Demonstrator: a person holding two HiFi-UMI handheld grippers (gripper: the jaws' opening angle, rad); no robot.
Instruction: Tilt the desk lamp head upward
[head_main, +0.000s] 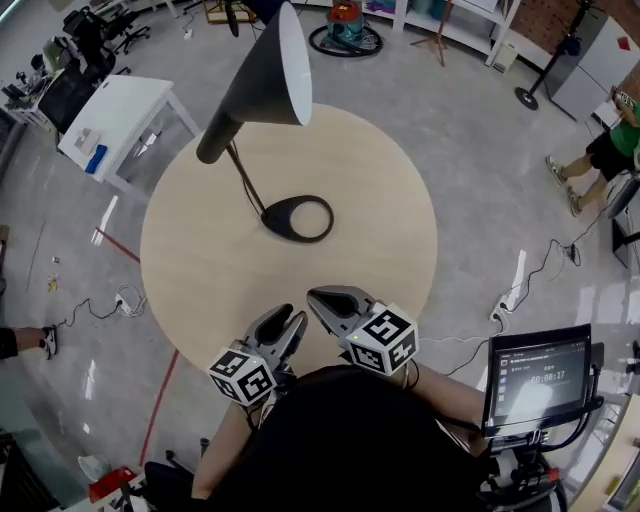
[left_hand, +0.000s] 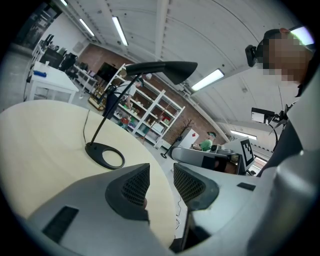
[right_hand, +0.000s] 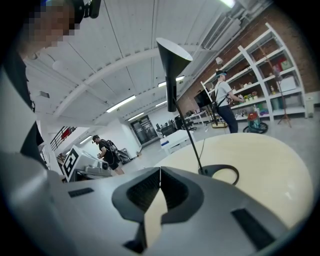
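Desk lamp (head_main: 262, 85) stood toward twelve o'clock on the round table (head_main: 380, 210). At six o'clock, the left gripper (head_main: 292, 322) gaped narrowly, empty, and the right gripper (head_main: 316, 297) was closed, empty.

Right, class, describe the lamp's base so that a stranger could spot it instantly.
Find the round pale table. Near its middle lies the lamp base, a flat black oval with a hole through it, unlike the cone shade overhead.
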